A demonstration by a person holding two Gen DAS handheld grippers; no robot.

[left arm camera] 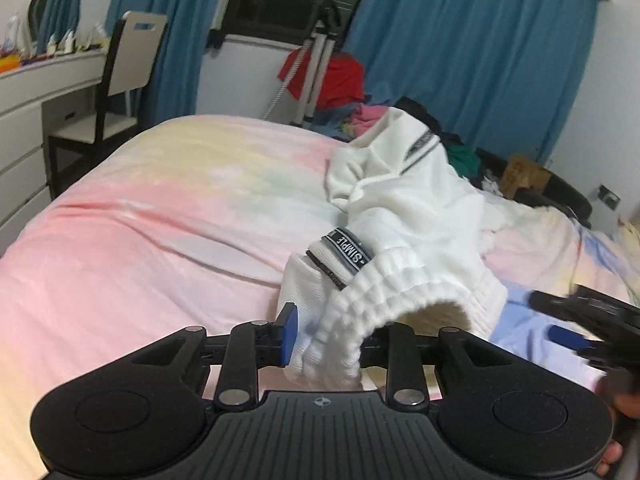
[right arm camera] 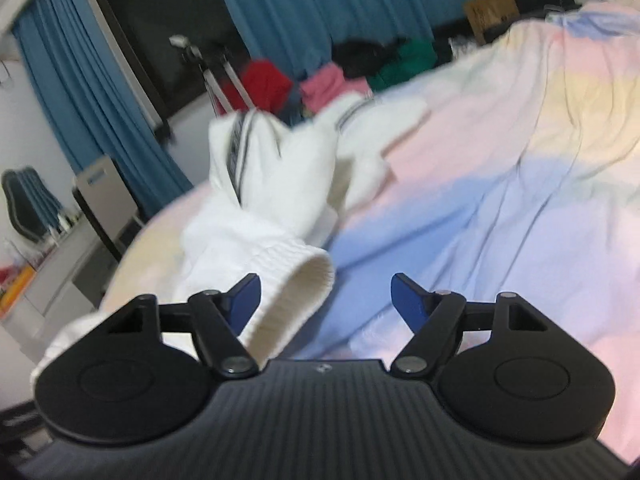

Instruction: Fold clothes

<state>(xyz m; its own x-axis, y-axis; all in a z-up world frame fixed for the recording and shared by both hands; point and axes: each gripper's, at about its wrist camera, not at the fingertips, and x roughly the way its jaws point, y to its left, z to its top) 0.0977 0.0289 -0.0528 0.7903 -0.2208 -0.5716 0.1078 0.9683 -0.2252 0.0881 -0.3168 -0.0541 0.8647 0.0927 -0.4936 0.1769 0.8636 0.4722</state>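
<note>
White sweatpants (left arm camera: 404, 208) with a grey "SIMPLE" band lie crumpled on the pastel bedspread (left arm camera: 160, 208). My left gripper (left arm camera: 332, 340) is shut on their ribbed elastic waistband (left arm camera: 400, 292), lifting it off the bed; the right finger is hidden by cloth. In the right wrist view the pants (right arm camera: 280, 172) stretch away to the upper left. My right gripper (right arm camera: 326, 300) is open, its left blue pad (right arm camera: 246, 298) beside the ribbed waistband edge (right arm camera: 296, 292), nothing between the jaws. The right gripper also shows in the left wrist view (left arm camera: 580, 328).
A pile of red, pink, green and dark clothes (left arm camera: 340, 80) sits beyond the bed by blue curtains. A tripod (left arm camera: 316, 52), a chair (left arm camera: 116, 92) and white drawers (left arm camera: 24, 140) stand at the far left. A cardboard box (left arm camera: 524, 176) is at the right.
</note>
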